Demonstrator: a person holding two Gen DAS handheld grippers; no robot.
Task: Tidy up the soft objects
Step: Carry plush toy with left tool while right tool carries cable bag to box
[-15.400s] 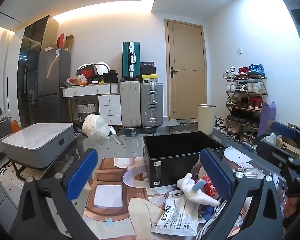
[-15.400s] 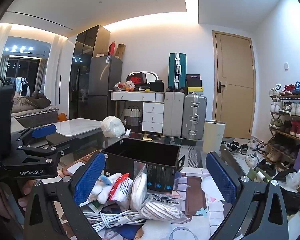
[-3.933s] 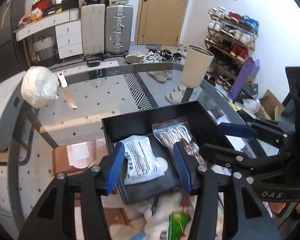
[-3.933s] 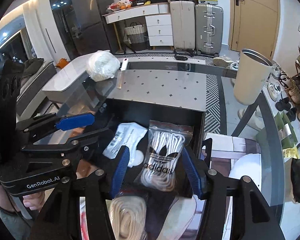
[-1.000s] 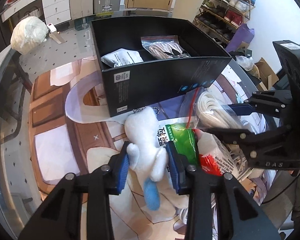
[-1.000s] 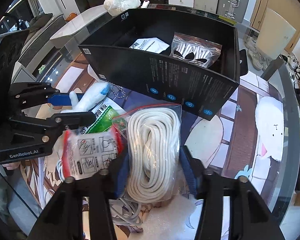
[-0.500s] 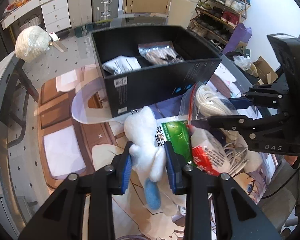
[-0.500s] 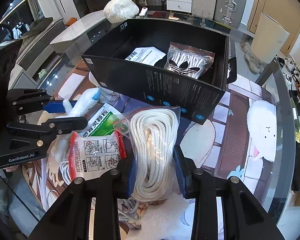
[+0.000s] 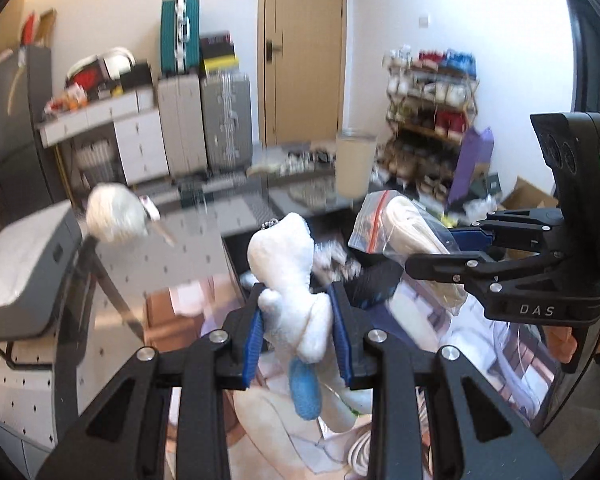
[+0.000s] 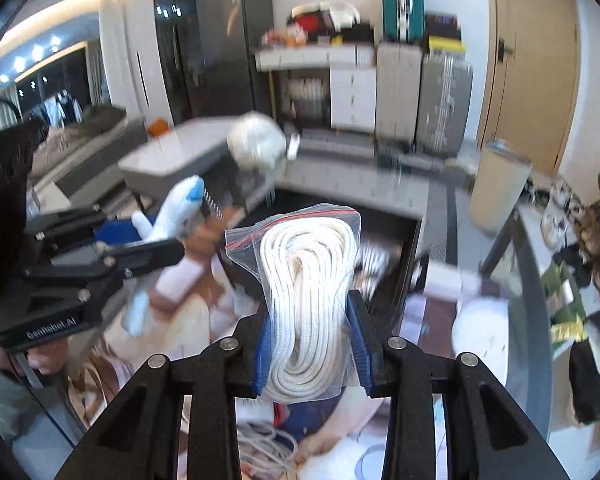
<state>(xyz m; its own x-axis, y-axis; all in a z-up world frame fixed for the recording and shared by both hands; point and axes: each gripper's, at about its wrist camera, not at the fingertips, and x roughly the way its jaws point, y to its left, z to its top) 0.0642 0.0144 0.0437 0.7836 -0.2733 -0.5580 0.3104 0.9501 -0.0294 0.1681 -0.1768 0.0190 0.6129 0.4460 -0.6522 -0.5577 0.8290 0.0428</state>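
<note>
My left gripper [image 9: 298, 340] is shut on a white plush toy [image 9: 288, 280] with a blue tip, held in the air in front of the black box [image 9: 236, 252]. My right gripper [image 10: 312, 344] is shut on a clear zip bag of white cord [image 10: 308, 280], also lifted, in front of the black box [image 10: 396, 248]. In the right wrist view the plush toy [image 10: 172, 208] and left gripper [image 10: 132, 240] show at the left. In the left wrist view the cord bag [image 9: 412, 236] and right gripper [image 9: 460, 248] show at the right. The box's contents are blurred.
A white wrapped bundle [image 9: 114, 214] lies on the glass table [image 9: 188, 248] behind the box. Loose white cable [image 10: 268, 444] and packets lie on the printed mat below the grippers. A beige bin [image 10: 496, 188], suitcases and a shoe rack [image 9: 432, 120] stand beyond.
Both grippers have risen off the mat, the left lifting the plush toy and the right the cord bag. Both views tilted up and blurred with motion.
</note>
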